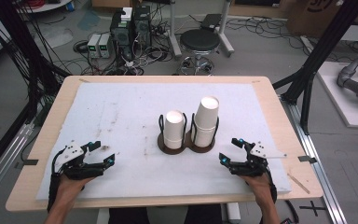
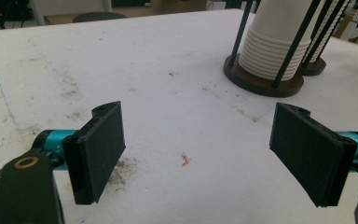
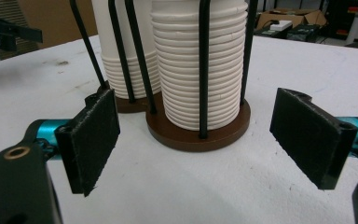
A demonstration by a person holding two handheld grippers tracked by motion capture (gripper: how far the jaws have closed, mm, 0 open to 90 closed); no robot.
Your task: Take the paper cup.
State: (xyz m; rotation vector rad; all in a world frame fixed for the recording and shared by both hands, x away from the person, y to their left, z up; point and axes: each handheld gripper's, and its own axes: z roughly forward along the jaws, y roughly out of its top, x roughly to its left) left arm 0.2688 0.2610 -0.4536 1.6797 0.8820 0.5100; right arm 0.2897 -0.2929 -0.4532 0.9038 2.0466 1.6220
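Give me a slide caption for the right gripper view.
Open right tool faces the taller paper cup stack in its wire holder on white foam.

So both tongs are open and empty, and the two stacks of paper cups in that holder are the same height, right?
Not quite. Both the left tongs and right tongs are open and empty, but the stacks differ: in the high view the right cup stack stands clearly taller than the left cup stack in the holder.

white cups (image 1: 205, 119), brown holder base (image 3: 198, 133), smudged white mat (image 1: 121, 116).
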